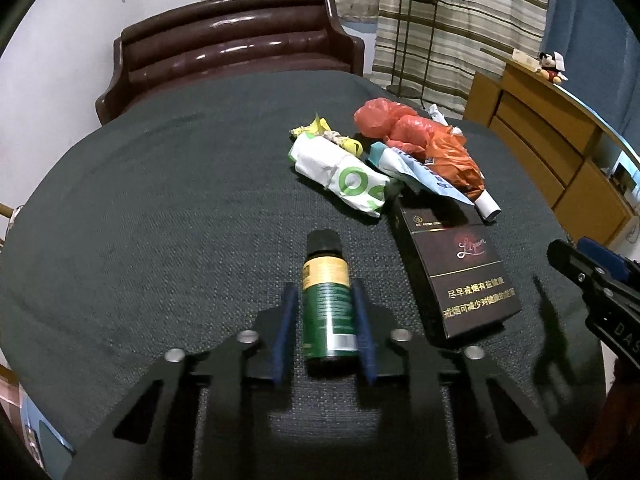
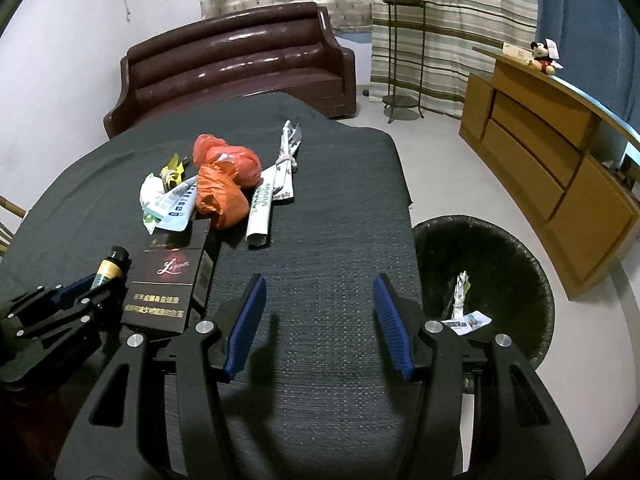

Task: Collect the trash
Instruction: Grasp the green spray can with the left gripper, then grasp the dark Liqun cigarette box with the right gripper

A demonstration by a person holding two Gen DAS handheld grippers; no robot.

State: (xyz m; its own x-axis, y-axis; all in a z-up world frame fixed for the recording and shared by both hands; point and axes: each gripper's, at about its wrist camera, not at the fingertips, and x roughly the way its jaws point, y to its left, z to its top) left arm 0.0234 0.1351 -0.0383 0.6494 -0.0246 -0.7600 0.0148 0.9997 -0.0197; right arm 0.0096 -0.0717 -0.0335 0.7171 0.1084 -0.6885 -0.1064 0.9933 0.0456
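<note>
A small green bottle [image 1: 326, 304] with a black cap lies on the dark cloth-covered table [image 1: 160, 208]. My left gripper [image 1: 325, 304] has its blue pads close on both sides of the bottle; it also shows in the right wrist view [image 2: 86, 292]. A black cigarette carton [image 1: 452, 268] lies right of it. Behind are crumpled white-green paper [image 1: 344, 176], an orange plastic bag [image 1: 416, 136] and a rolled paper [image 2: 264, 204]. My right gripper [image 2: 320, 312] is open and empty above the table.
A black trash bin [image 2: 488, 264] with some paper scraps stands on the floor right of the table. A brown sofa [image 2: 240, 60] is behind the table, a wooden cabinet [image 2: 540, 152] and a plant stand [image 2: 400, 60] to the right.
</note>
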